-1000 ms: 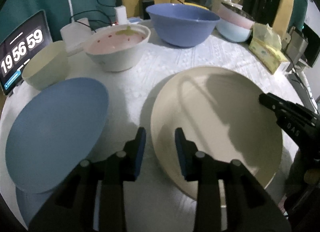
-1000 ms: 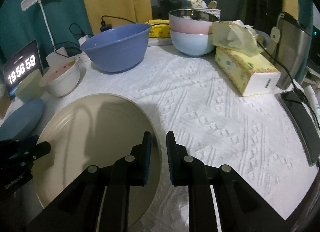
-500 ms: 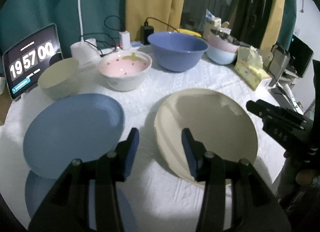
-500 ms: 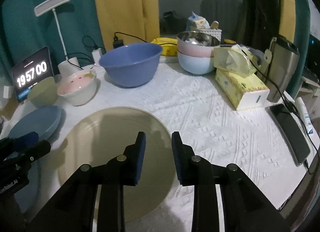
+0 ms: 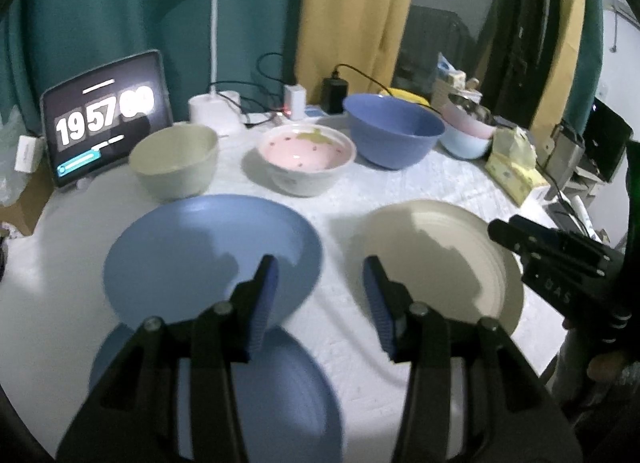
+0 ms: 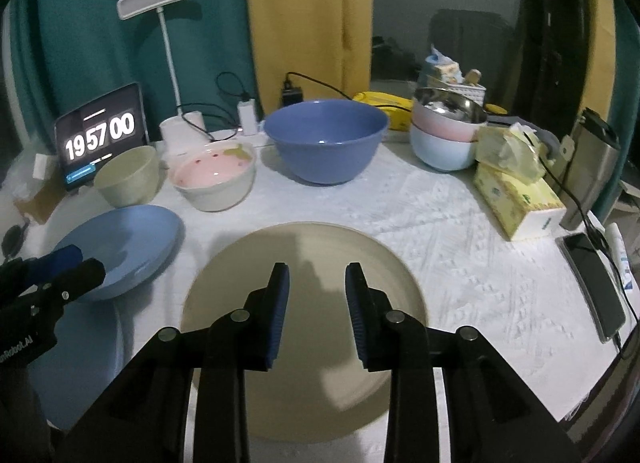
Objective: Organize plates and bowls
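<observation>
Both my claws have lifted back off the round cream plate [image 6: 304, 327] and spread; left gripper [image 5: 318, 295] and right gripper [image 6: 316, 303] now hang open, pinching nothing. Plate lies flat on the white cloth, no long axis. Round blue plate [image 5: 192, 247] sits just left of it, pink-lined bowl [image 5: 306, 157] behind. Tablet clock [image 6: 100, 135], far left of plate, has changed to 19 57 00.

Dim, bluish fisheye views, soft shadows, glaring clock digits, dark corners
</observation>
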`<state>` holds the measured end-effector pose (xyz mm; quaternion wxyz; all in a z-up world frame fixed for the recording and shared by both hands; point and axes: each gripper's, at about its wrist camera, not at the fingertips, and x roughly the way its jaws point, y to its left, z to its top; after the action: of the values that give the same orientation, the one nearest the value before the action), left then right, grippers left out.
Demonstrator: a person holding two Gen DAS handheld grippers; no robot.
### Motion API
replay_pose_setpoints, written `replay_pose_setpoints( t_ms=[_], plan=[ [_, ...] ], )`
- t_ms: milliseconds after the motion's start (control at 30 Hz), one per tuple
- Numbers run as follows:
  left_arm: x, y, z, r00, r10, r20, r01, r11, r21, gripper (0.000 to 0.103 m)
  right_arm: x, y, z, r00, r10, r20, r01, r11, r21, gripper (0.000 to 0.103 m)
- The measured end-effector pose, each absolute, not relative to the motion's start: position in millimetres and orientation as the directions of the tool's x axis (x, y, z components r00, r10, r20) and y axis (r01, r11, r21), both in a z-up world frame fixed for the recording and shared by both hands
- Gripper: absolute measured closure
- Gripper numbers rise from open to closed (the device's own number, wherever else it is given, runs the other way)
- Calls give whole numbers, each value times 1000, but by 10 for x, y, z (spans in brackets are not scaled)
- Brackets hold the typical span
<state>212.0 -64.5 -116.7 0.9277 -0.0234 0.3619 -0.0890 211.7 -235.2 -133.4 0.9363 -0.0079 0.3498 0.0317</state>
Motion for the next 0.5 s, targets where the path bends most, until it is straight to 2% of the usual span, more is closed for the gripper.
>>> replay_pose_setpoints(
  t_ms=[500],
  plan=[
    [2074, -42, -1116, 755, -120, -645, 55, 991, -120, 57, 2229, -1832, -1256, 748, 105, -655, -148, 989, -10, 72]
  ],
)
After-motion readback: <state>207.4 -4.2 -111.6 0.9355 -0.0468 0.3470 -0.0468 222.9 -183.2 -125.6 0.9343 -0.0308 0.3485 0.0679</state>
